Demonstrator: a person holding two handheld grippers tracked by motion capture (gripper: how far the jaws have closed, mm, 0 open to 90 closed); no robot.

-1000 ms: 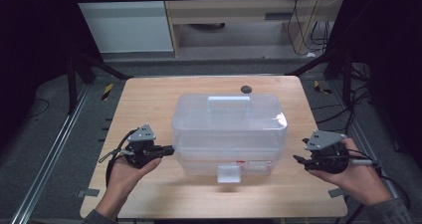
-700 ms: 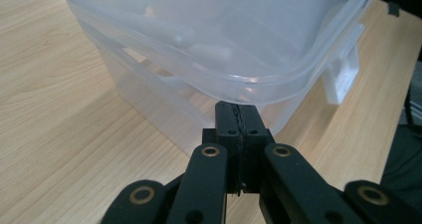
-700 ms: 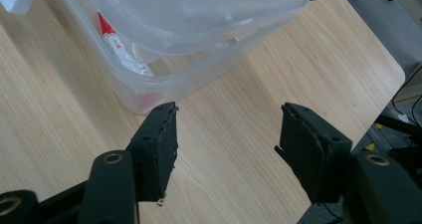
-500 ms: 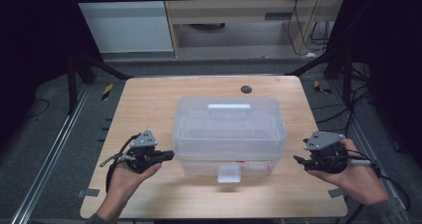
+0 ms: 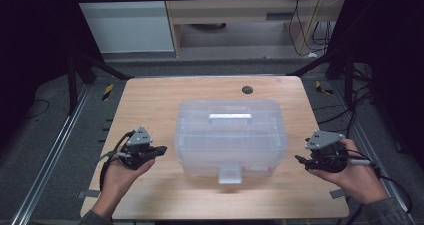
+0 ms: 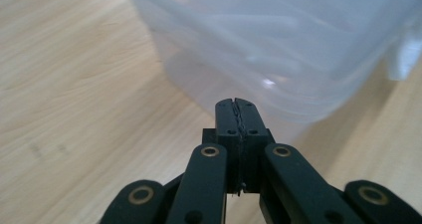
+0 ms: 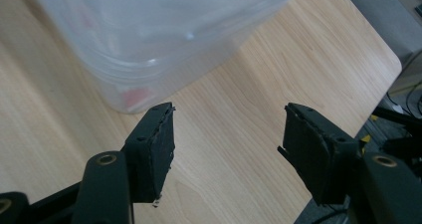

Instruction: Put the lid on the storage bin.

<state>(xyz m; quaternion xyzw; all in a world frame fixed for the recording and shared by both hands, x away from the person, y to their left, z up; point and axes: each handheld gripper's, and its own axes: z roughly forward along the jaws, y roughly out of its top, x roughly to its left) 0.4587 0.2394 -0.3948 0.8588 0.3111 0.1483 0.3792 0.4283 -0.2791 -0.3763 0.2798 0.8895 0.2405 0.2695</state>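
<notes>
The left gripper (image 5: pixel 159 150) lies near the tabletop's (image 5: pixel 150 100) left edge, toward the front, its jaws pressed together and holding nothing; in the left gripper view its tip (image 6: pixel 235 104) points at the lower wall of the box (image 6: pixel 278 45), just short of it. The box (image 5: pixel 231 135) sits in the middle of the tabletop, a little toward the front edge: a clear plastic case with its lid down, a moulded handle (image 5: pixel 229 117) on top and a latch (image 5: pixel 230 173) on the front wall. It looks thin-walled and light, stiff enough to keep its shape yet likely to flex under a hard pinch, and its smooth, glossy walls would probably slip between the jaws. The handle, the latch tab and the lid's rim seem the surest places to take hold. Something small and red (image 7: pixel 133 97) shows blurred through the wall in the right gripper view; no writing or brand can be read anywhere. The right gripper (image 5: pixel 300 159) rests near the right edge, jaws spread wide and empty, clear of the box (image 7: pixel 149 30).
</notes>
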